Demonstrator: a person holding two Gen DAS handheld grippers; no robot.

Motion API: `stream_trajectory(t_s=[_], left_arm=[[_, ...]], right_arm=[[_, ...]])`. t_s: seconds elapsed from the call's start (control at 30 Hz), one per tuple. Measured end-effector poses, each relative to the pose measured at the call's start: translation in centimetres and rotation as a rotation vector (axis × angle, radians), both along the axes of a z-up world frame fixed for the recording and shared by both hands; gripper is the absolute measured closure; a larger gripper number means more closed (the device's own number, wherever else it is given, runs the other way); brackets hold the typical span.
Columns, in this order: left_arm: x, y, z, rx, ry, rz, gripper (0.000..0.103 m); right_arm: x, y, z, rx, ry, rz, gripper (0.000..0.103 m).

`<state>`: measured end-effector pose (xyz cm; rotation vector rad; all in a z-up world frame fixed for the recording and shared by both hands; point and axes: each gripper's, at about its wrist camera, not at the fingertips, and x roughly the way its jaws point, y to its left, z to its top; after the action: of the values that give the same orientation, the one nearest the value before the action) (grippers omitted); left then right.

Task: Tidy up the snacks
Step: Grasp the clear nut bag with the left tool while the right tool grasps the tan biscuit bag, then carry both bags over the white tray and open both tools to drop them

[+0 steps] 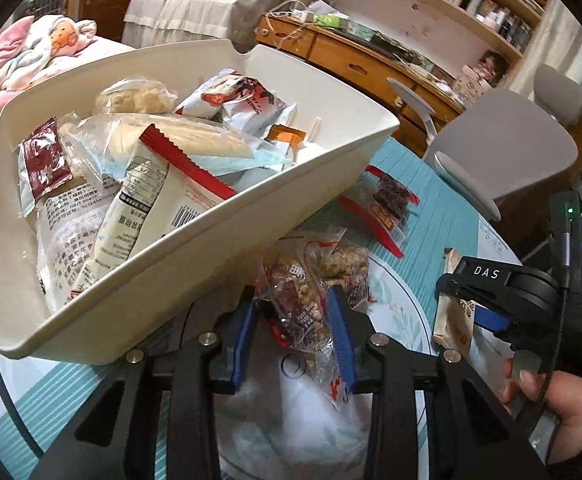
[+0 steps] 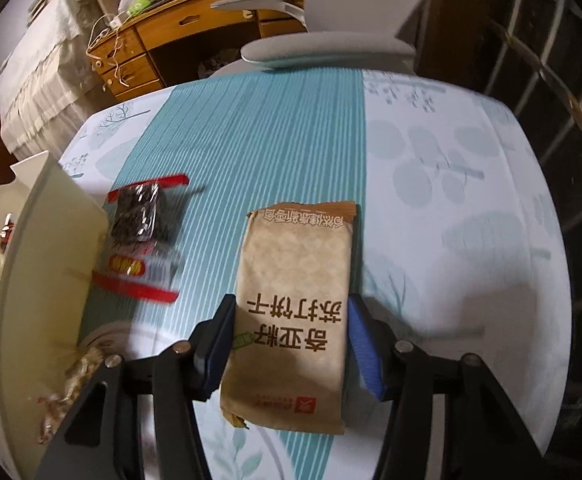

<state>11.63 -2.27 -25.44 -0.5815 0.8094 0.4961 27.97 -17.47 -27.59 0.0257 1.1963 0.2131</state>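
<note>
A white bin point(image 1: 251, 236) holds several snack packets and stands on the table at the left; its wall shows in the right wrist view point(image 2: 47, 264). My left gripper point(image 1: 297, 320) is shut on a clear nut-bar packet point(image 1: 311, 280) just in front of the bin. My right gripper point(image 2: 291, 344) is shut on a tan cracker packet point(image 2: 295, 300); it also shows at the right of the left wrist view point(image 1: 457, 312). A red-edged dark snack packet point(image 1: 387, 208) lies on the table beside the bin, also in the right wrist view point(image 2: 143, 236).
The table has a teal-striped and floral cloth point(image 2: 431, 200). A grey chair point(image 1: 503, 148) stands at the far edge. A wooden desk point(image 1: 355, 64) and shelves are behind. A bed with pink bedding point(image 1: 19, 64) lies at the left.
</note>
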Motion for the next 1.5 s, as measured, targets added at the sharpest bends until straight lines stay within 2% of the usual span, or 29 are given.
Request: stream_trajectory(t_s=[0.13,0.4,0.67,0.93,1.13,1.37,1.5], left_arm=[[-0.4,0.0,0.8,0.01,0.012,-0.043,0.072],[-0.3,-0.2,2.7,0.037,0.06,-0.21,0.077],[0.6,-0.7,4.7,0.059,0.132,-0.324,0.08],[1.0,0.0,6.6,0.057,0.144,-0.426,0.08],[1.4,1.3,8.5,0.025,0.111,-0.506,0.08],[1.7,4.1,11.7,0.006,0.041,-0.57,0.08],[2.1,6.9,13.5,-0.056,0.004,-0.607,0.08]], right_arm=[[-1.6,-0.6,0.1,0.049,0.034,-0.021,0.048],[-5.3,-3.2,1.0,0.156,0.093,-0.134,0.048],[-8.6,-6.1,1.9,0.211,0.13,-0.222,0.048],[-11.1,-6.5,2.8,0.234,0.139,-0.224,0.048],[-11.9,-5.3,4.0,0.254,0.121,-0.231,0.048],[-12.6,-3.9,6.8,0.277,0.051,-0.246,0.048],[-13.3,-2.8,8.7,0.291,0.017,-0.266,0.048]])
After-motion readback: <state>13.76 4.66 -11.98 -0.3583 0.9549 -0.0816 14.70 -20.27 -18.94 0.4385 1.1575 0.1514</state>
